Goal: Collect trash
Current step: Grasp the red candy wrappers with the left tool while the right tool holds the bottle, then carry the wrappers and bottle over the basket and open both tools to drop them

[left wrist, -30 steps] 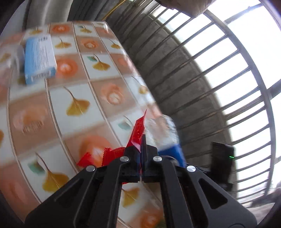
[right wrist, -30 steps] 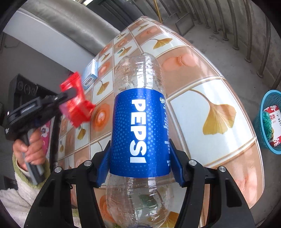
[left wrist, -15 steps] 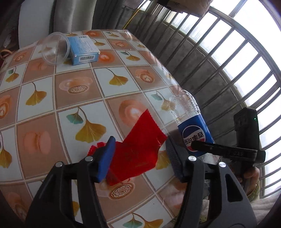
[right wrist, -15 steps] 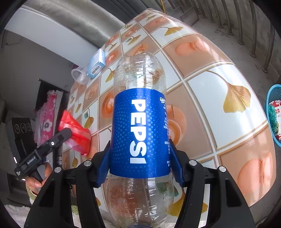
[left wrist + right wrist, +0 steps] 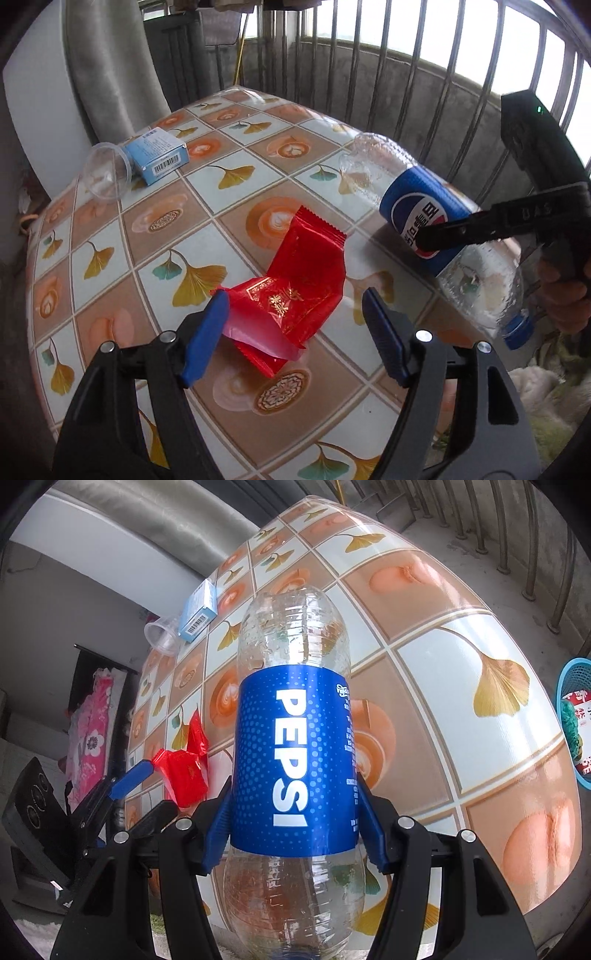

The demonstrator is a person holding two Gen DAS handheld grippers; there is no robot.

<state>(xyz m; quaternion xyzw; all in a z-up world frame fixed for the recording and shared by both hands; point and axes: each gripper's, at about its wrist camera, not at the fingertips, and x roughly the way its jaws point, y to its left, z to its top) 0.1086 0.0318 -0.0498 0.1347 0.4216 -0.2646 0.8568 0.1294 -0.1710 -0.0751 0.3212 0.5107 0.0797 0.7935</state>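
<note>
Since a second ago the left hand-held gripper (image 5: 291, 317) has swung from the counter's railing-side edge to over its surface, and its jaws, then clamped on the red wrapper (image 5: 295, 284), have just been opening. Now the blue pads stand wide apart and the wrapper lies crumpled on the counter (image 5: 236, 206) between them, its near left corner just at the left pad, the right pad clear of it. The wrapper is glossy red with gold print, partly unfolded, and it rests on the patterned cloth of ginkgo leaves and coffee cups, toward the near edge. The right hand-held gripper (image 5: 295, 830) is clenched on a clear Pepsi bottle (image 5: 291, 760), its blue pads pressing both sides of the blue label; it holds the same grip as a second ago. In the left wrist view that bottle (image 5: 417, 210) lies tilted above the counter's right edge, base toward the counter's middle and blue cap toward the person, whose hand (image 5: 565, 291) grips the black handle. Near the far left corner of the counter a small light-blue box (image 5: 157, 155) with a barcode lies flat, and a clear plastic cup (image 5: 105, 177) lies on its side just beside it. Off the counter, on the floor by the railing, a blue mesh basket (image 5: 565, 686) holds some packaging.
</note>
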